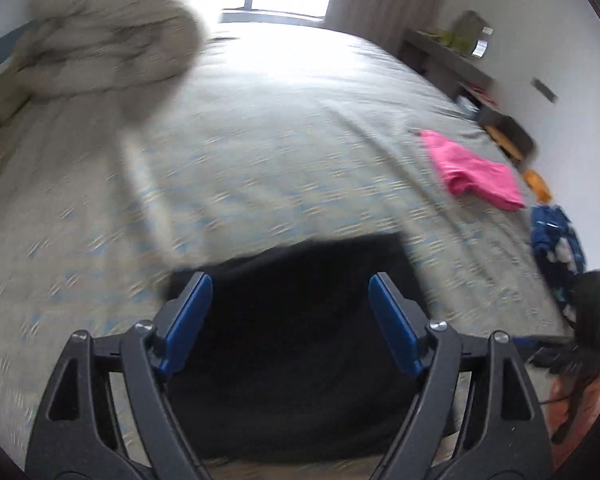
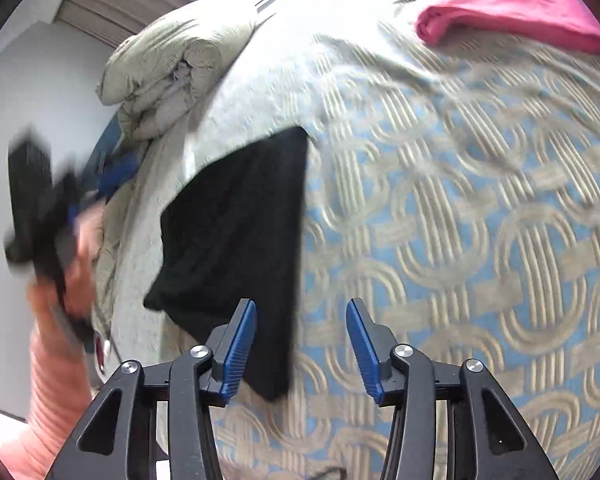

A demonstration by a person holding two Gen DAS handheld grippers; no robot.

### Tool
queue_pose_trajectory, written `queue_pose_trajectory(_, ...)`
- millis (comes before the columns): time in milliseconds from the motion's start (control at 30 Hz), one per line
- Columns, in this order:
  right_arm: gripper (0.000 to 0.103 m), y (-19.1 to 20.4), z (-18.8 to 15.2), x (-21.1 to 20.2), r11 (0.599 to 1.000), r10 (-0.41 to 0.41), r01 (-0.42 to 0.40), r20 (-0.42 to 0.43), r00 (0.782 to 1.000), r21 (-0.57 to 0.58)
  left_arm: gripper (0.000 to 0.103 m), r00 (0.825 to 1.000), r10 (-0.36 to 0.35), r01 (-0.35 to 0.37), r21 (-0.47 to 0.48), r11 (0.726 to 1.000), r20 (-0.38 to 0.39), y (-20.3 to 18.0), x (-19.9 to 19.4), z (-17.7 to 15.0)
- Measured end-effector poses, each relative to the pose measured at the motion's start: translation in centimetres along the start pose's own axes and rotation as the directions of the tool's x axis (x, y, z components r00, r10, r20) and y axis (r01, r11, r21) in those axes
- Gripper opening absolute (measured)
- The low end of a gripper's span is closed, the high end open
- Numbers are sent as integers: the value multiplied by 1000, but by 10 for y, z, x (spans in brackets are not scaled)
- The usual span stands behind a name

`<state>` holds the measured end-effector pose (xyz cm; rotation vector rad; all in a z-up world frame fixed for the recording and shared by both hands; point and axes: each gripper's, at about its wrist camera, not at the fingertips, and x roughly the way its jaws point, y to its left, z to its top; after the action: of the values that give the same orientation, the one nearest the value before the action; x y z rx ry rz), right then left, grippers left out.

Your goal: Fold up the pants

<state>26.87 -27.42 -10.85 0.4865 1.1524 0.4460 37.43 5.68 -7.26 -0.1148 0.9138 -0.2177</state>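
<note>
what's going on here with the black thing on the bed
A person is folding black pants on a patterned bed with a two-finger tool in each hand. The pants lie flat in a folded rectangle. Both the left tool and the right tool are open and hold nothing. A folded pink garment lies farther off on the bed.

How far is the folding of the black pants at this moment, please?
The black pants already lie on the bedspread as a compact folded rectangle. Nothing is in hand: the left gripper and the right gripper are both open and empty. Probably only a final fold or smoothing is left.
</note>
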Motion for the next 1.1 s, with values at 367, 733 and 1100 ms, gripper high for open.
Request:
queue_pose_trajectory(367,56,30,19,49,992,-111,104,-96,989,-73,81,988,-113,84,-257,963,-101,92,25,-65)
queue_pose_trajectory(733,60,28,37,69,992,-119,114,-116,986,-50,81,971,-177,144,-199,969,-159,80,70,-68)
queue_pose_trajectory(1100,60,22,42,88,992,-123,120,-152,981,-27,82,975,-171,148,-157,977,-145,76,73,-69)
